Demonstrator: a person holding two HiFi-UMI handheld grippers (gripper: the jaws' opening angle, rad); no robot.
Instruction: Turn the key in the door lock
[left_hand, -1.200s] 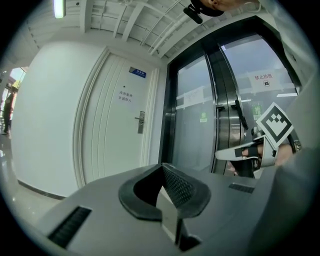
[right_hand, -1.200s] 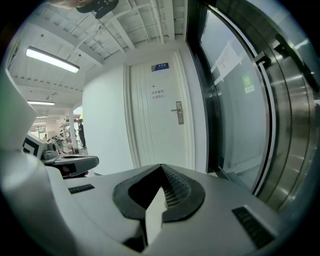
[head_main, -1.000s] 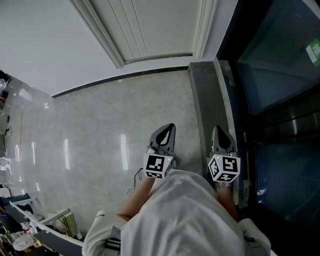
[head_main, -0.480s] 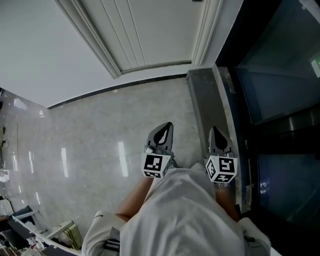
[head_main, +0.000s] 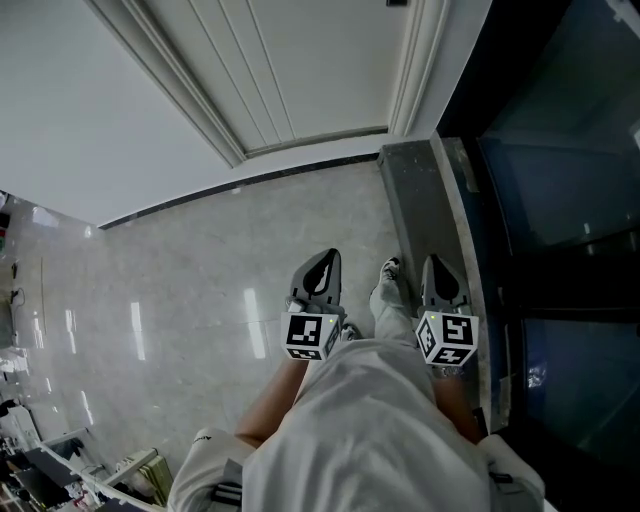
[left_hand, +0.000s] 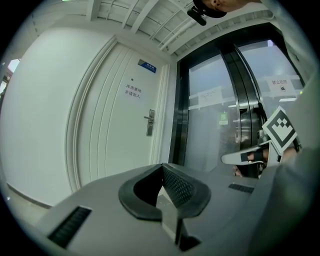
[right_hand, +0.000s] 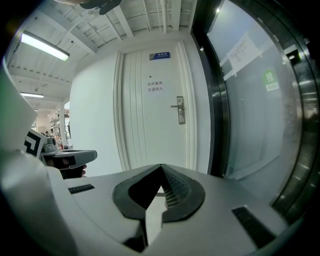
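Observation:
The white panelled door (right_hand: 150, 120) stands ahead, some way beyond both grippers. Its silver handle and lock plate (right_hand: 179, 110) sit at the door's right edge, and show too as the handle plate (left_hand: 149, 122) in the left gripper view. Any key is too small to make out. My left gripper (left_hand: 162, 166) has its jaws together with nothing in them; the head view has it (head_main: 330, 258) over the pale floor. My right gripper (right_hand: 161, 166) is shut and empty, held (head_main: 432, 262) over the dark threshold strip. A shoe (head_main: 388, 268) shows between them.
A dark-framed glass wall (head_main: 560, 200) runs along the right, meeting the door frame. A dark stone strip (head_main: 420, 200) borders it. Glossy marble floor (head_main: 180, 290) spreads to the left, with clutter at the lower left corner (head_main: 30, 470). A small sign (right_hand: 155, 86) hangs on the door.
Both grippers have travelled forward toward the door with the person, staying side by side. A shoe has come into view between them. Both jaws look unchanged.

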